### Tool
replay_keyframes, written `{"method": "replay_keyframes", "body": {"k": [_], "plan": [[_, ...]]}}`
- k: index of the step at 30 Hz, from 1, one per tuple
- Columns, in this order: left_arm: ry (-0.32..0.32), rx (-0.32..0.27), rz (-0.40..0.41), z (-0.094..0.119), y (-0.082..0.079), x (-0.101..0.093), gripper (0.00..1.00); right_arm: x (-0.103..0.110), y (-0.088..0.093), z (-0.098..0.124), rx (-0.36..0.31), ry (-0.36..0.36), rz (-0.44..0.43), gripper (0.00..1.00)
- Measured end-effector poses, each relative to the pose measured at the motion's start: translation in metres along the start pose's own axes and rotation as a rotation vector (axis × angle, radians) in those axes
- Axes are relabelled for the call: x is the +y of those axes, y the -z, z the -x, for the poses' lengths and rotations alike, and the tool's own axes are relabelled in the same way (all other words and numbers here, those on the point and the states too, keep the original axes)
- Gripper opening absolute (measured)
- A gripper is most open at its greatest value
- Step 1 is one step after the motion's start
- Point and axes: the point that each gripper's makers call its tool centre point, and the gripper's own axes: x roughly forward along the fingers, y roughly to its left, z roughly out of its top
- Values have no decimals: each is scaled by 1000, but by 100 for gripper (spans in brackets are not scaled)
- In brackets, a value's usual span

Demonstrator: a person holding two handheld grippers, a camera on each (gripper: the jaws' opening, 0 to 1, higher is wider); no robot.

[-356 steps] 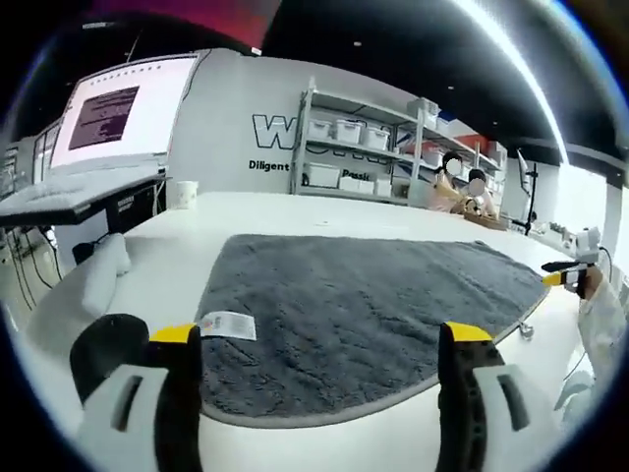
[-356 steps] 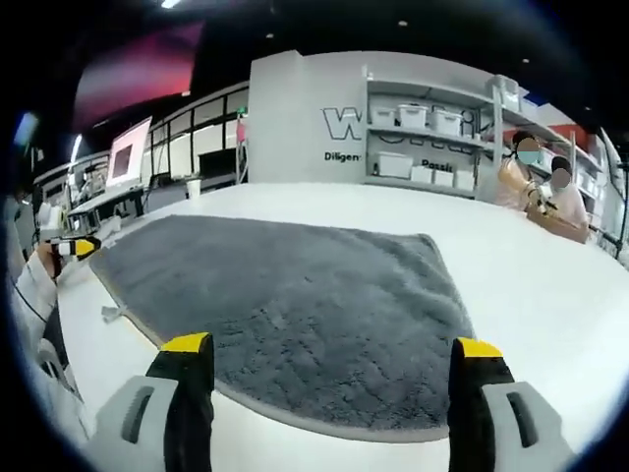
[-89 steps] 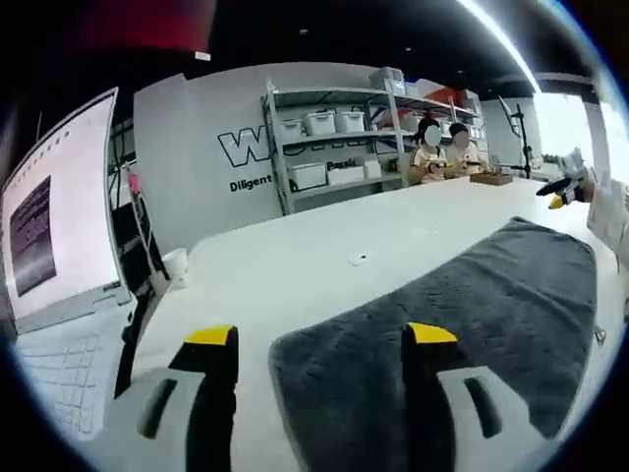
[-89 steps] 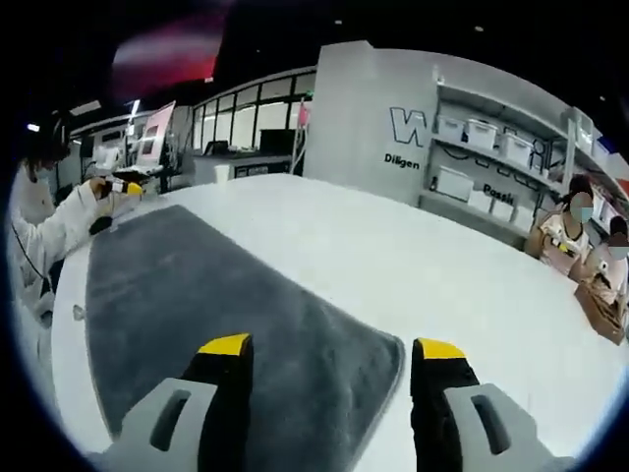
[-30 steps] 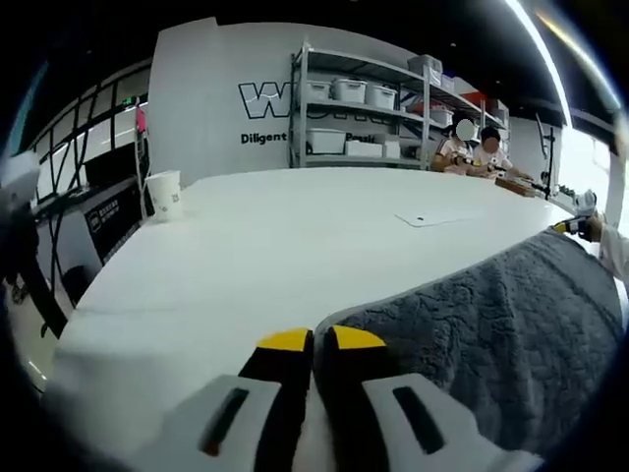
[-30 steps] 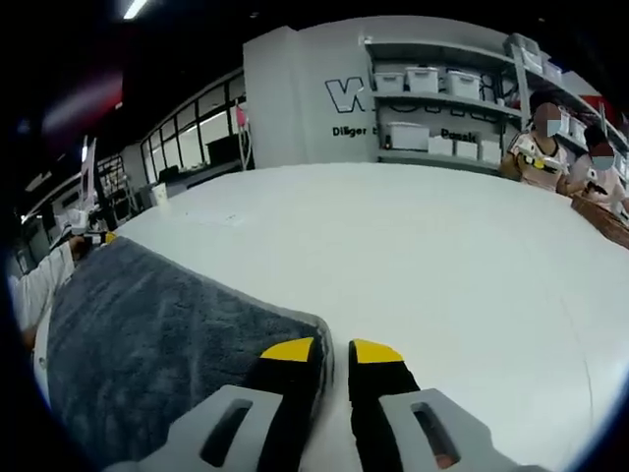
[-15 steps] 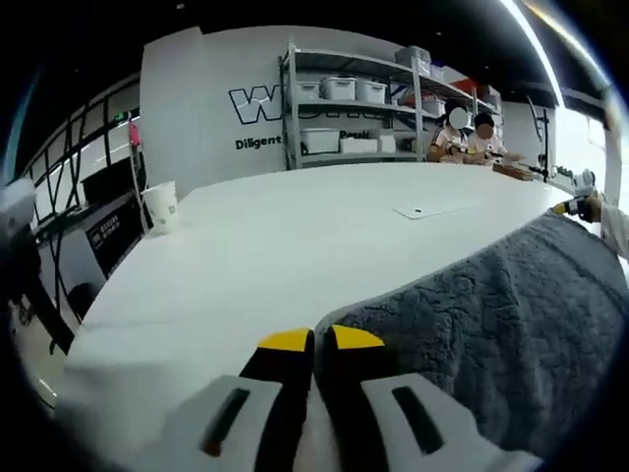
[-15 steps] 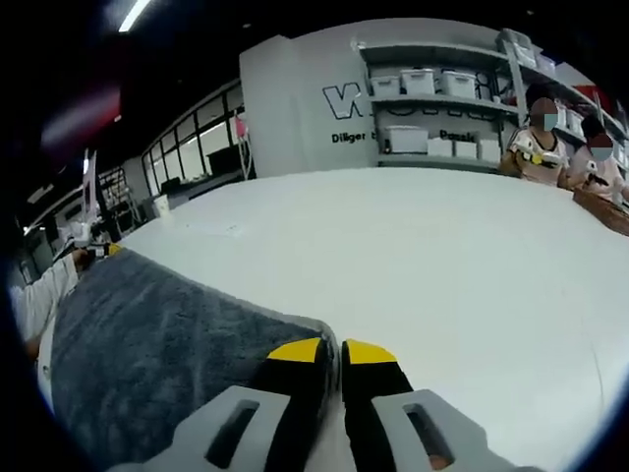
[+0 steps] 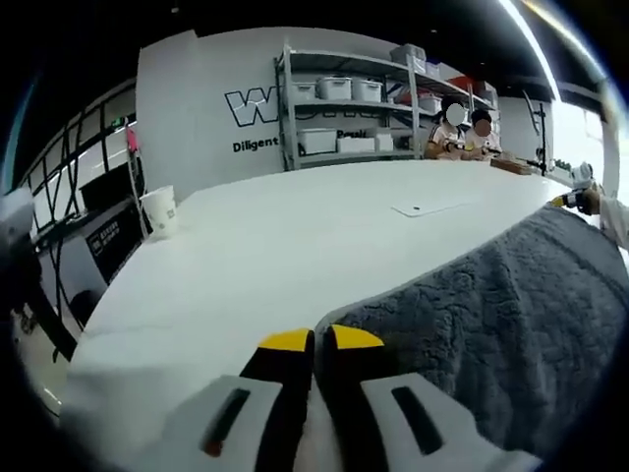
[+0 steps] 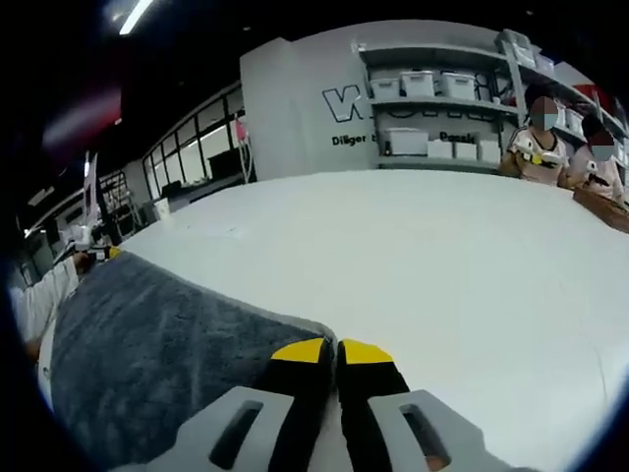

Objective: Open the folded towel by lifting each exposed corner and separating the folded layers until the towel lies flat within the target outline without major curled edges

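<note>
The grey towel [image 9: 491, 324] lies on the white table [image 9: 256, 265] and runs from my left gripper toward the right. My left gripper [image 9: 316, 341] is shut on the towel's near corner, yellow tips pressed together. In the right gripper view the towel [image 10: 147, 334] spreads to the left, and my right gripper [image 10: 331, 350] is shut on its other corner. The towel's edge between the two corners looks slightly raised. The right gripper [image 9: 575, 200] shows small at the far right of the left gripper view. The left gripper [image 10: 98, 254] shows small at the far left of the right gripper view.
A paper cup [image 9: 160, 209] stands at the table's far left edge, and a sheet of paper [image 9: 425, 208] lies beyond the towel. Shelves with white boxes [image 10: 432, 98] stand behind the table. Two people [image 10: 560, 147] sit at its far side. A white sleeve [image 10: 39, 295] shows at left.
The right gripper's jaws have closed the small gap onto the towel corner. The left gripper stays shut on its corner, and its view has shifted only slightly.
</note>
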Motion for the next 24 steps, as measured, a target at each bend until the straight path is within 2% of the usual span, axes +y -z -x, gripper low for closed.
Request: {"method": "replay_keyframes", "body": {"k": [5,7,13,19,24], "plan": [[-16,0,-91,-1,-1,-1,4,0,0,-2,-26,-6,-57,0],[-23,1,-118,-2,-2,-1,4,-1,0,-3,-27,-3,-35,0],[-55,9,-223,-3,-3,-2,2,-1,0,-3,8,35,133,0],[-55,-4,-222,-1,-3,-1,2,0,-1,-5,29,53,224,0],[-52,-12,-231,-1,-4,-2,2,-3,-3,-6,36,66,256,0]]}}
